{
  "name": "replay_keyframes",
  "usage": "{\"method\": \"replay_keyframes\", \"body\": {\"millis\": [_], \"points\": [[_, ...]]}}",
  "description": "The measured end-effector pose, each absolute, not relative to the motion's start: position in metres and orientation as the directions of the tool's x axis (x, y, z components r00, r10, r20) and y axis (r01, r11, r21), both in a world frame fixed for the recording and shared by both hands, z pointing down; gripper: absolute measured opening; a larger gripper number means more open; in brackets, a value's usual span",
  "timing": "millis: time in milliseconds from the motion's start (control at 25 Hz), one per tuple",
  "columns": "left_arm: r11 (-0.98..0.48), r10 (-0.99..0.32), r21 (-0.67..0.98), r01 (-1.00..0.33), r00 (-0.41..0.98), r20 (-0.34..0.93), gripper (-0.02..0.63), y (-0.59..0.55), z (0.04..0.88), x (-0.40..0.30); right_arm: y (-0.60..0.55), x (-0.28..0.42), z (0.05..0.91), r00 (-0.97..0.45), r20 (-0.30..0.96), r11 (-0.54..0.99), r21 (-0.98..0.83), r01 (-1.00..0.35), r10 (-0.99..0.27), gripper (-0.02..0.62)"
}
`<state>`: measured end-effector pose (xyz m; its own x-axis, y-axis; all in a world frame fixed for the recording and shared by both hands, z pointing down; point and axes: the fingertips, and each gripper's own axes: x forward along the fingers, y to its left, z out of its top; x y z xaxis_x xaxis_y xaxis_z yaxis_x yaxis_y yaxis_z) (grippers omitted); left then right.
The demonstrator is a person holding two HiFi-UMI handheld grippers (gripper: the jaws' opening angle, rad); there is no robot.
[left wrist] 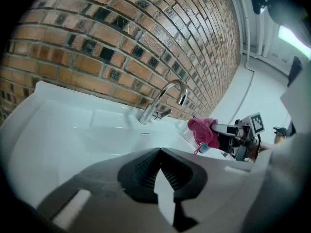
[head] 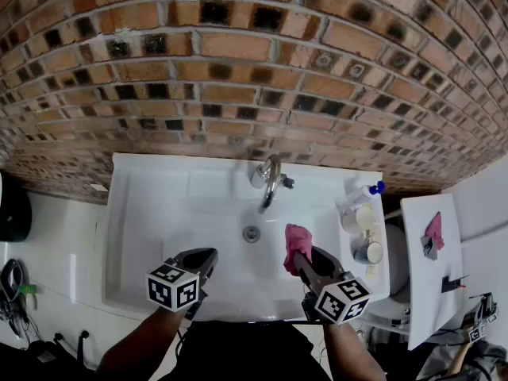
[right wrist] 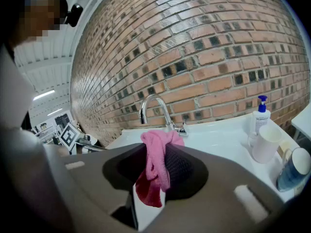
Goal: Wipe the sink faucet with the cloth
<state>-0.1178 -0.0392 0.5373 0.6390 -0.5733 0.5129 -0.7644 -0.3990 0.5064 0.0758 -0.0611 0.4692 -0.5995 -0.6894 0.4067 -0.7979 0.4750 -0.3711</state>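
Fingers [right wrist: 187,171], right gripper [head: 301,261]: cloth [head: 298,239] pinched, gap before faucet [head: 272,178].

I count two grippers, the left gripper [head: 205,257] and the right gripper [head: 305,259], both low in the head view. There is one sink [head: 159,213], one faucet [head: 271,177] and one drain [head: 252,233]. I see two pink cloths: the cloth [head: 298,240] mid-frame and a second cloth [head: 433,230] at the right edge. Right of centre are two cups, a white cup [head: 359,217] and a blue cup [head: 367,252], and one pump bottle [head: 365,190].
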Motion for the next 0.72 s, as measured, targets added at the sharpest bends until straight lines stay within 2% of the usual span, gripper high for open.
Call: {"method": "replay_keyframes", "body": {"millis": [320,480,720], "points": [[-0.270,-0.645,0.501,-0.822,0.541,0.540,0.006,-0.039,0.539,-0.084,-0.117,0.134,0.486,-0.642,0.322,0.465,-0.479,-0.744,-0.696,0.123],[-0.219,-0.647,0.486,-0.846,0.499,0.577,0.006,-0.025,0.547,-0.070,-0.145,0.141,0.517,-0.676,0.315,0.467,-0.530,-0.708,-0.667,0.122],[-0.177,-0.630,0.460,-0.870,0.459,0.627,0.006,-0.018,0.545,-0.061,-0.204,0.143,0.543,-0.676,0.271,0.377,-0.663,-0.647,-0.685,0.122]]}}
